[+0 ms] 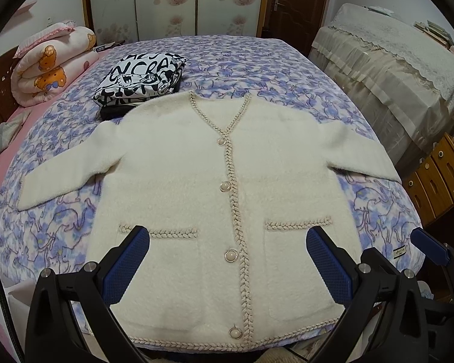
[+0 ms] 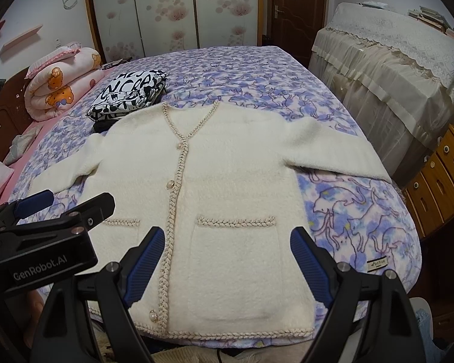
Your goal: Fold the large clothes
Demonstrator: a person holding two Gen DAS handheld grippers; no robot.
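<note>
A cream fluffy cardigan (image 1: 178,163) with braided trim and pearl buttons lies flat, face up, on the bed, sleeves spread to both sides; it also shows in the right wrist view (image 2: 236,163). My left gripper (image 1: 227,242) is open and empty, above the cardigan's lower front near the hem. My right gripper (image 2: 227,242) is open and empty, above the right pocket (image 2: 236,257). The right gripper's blue finger (image 1: 429,245) shows at the right edge of the left wrist view. The left gripper (image 2: 45,205) shows at the left of the right wrist view.
A purple-blue patterned blanket (image 1: 257,60) covers the bed. A folded black-and-white printed garment (image 1: 139,78) lies behind the cardigan's left shoulder. A rolled pink quilt (image 1: 51,63) sits at the far left. Lace-covered furniture (image 1: 393,60) and wooden drawers (image 1: 439,175) stand to the right.
</note>
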